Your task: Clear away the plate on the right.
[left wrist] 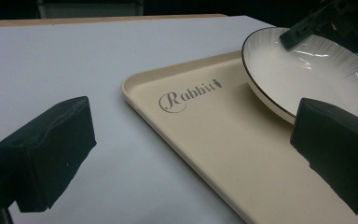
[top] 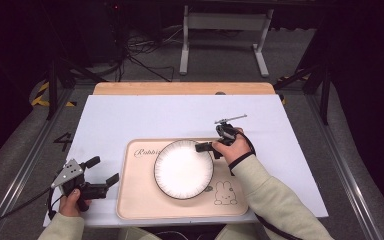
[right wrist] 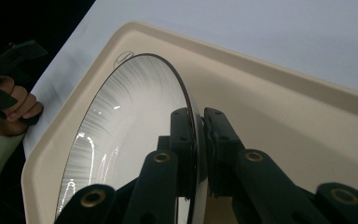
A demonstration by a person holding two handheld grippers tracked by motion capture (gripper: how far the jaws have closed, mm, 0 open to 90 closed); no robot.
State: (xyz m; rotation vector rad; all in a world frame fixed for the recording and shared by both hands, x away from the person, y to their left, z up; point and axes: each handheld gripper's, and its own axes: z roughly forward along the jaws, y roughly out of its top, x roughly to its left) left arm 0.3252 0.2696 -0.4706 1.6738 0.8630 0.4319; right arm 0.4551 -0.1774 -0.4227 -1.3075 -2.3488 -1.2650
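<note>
White table (top: 130, 112); beige tray (top: 140, 200) bearing plate (top: 182, 172), rim in right tongs (top: 206, 147)

A bench (top: 130, 89) with a wooden top carries a white sheet (top: 130, 115), on which a beige tray (top: 140, 200) lies near the front edge.

Glossy ceramic plate (top: 183, 169) – matt beige plastic tray (top: 140, 200) – smooth white sheet (top: 145, 116)

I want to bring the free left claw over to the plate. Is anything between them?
Nothing visible. The open left claw sits off the tray; only bare tray floor lies before the plate, whose far rim the right claw grips.
</note>
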